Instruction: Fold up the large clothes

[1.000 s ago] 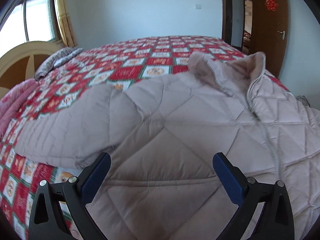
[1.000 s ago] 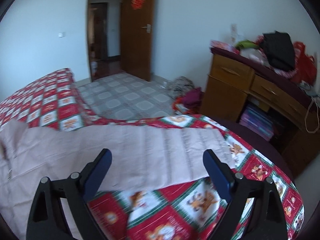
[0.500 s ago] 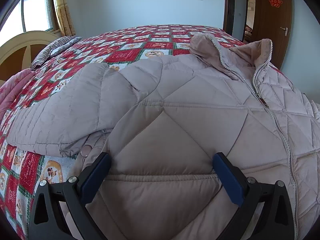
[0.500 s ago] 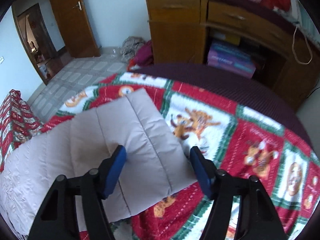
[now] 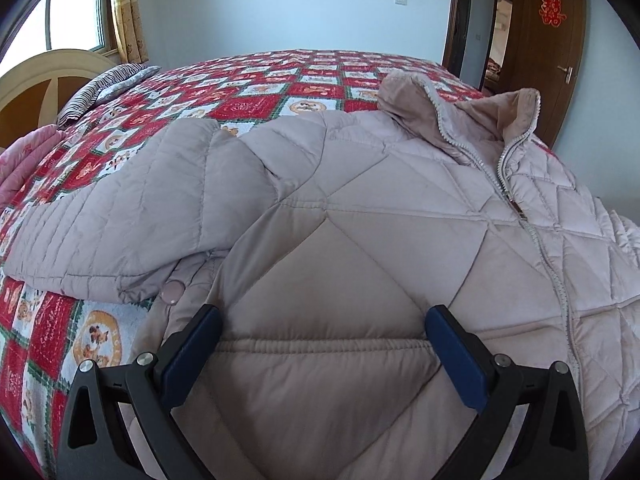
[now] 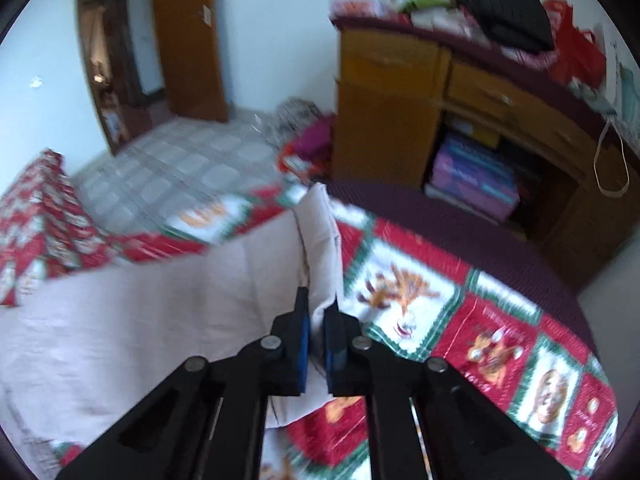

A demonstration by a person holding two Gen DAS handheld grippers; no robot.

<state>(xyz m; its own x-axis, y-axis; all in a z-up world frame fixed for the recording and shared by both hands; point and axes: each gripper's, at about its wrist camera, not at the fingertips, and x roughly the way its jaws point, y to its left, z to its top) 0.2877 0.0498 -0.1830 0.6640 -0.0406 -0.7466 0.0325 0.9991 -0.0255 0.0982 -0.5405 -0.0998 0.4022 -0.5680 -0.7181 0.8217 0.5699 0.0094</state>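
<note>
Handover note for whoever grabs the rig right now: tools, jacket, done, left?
Left tool: open, jaws spread over the jacket near its hem, not gripping.
Right tool: shut on the sleeve cuff, which is pinched between the pads.
Jacket lies face up on the bed, zipped most of the way, collar standing, other sleeve out to the side.
Done: one sleeve grasped. No fold is visible.
Left: probably bring the sleeves in, then fold the body.

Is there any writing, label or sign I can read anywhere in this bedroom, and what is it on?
"囍" (red double-happiness sign): on the brown wooden door.
Writing on the red squares of the patterned bedspread: too small and warped to read.
Purple box under the wooden desk: print blurred, unreadable.
Quilted beige jacket: no text visible.
</note>
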